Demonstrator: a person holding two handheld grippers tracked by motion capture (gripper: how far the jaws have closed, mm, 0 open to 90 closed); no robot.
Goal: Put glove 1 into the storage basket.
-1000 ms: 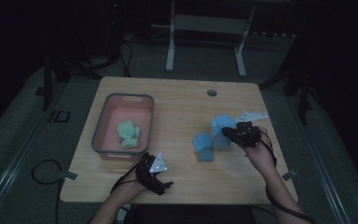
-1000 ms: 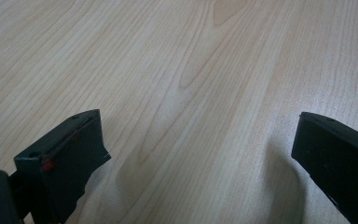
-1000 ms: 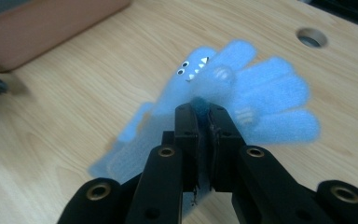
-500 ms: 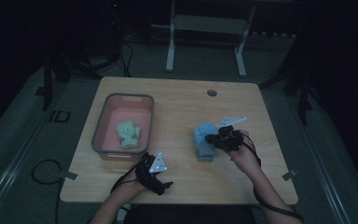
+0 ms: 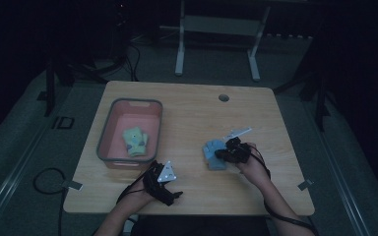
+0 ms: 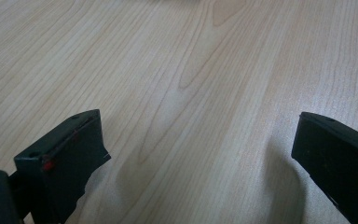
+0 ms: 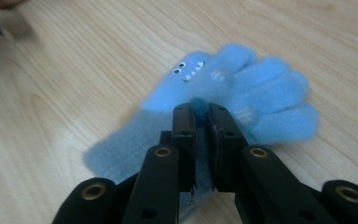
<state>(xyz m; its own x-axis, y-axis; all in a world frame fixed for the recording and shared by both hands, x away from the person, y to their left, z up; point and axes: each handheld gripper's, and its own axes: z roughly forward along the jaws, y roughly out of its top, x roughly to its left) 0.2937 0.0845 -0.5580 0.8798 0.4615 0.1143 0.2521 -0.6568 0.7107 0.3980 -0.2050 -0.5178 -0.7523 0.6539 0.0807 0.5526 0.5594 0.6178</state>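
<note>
Fleece of a blue glove (image 7: 223,95) is pinched between the nearly closed jaws of the right gripper (image 7: 202,109), the glove lying flat on the table (image 5: 187,123) well to the right of the pink bin (image 5: 106,142), about level with the bin's near half. Inside the bin lies a green glove (image 5: 135,141). The left gripper (image 6: 200,144) rests by the bin's near right corner, its jaws spread wide over bare wood with nothing between them.
</note>
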